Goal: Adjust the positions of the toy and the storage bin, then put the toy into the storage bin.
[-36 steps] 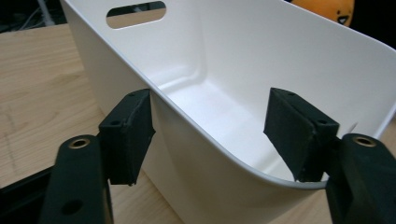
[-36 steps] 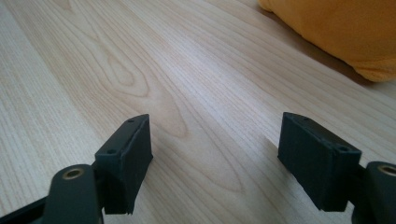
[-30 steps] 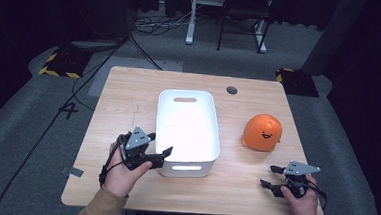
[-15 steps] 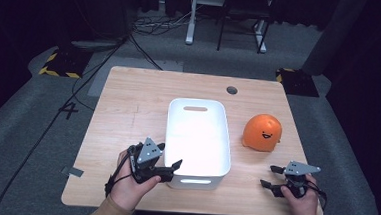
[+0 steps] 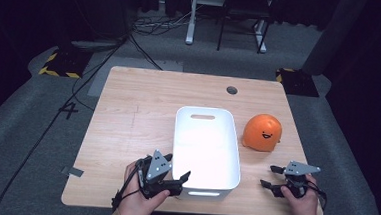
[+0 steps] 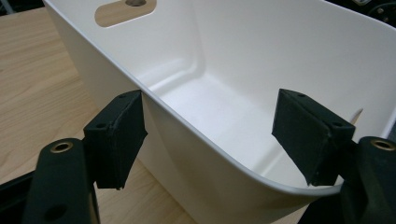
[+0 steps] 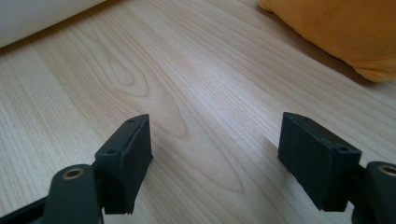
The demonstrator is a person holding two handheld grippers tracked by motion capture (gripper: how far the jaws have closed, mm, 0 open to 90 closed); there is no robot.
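While the left hand-held gripper (image 5: 180, 183) sits at the bin's (image 5: 206, 138) near left corner, its jaws straddle the rim: one pad outside the wall, the other inside over the hollow, with a gap on the inner side, so whether they press the wall I cannot tell. From that gripper, the white bin stretches toward 12 o'clock at mid-bench (image 5: 138, 104), its handle slot (image 5: 202, 117) at the far end. At 3 o'clock of the bin, the right hand-held gripper (image 5: 269, 176) rests near the bench's front edge, jaws wide with bare wood between them. An orange toy (image 5: 262, 133) lies at its 11 o'clock, just right of the bin.
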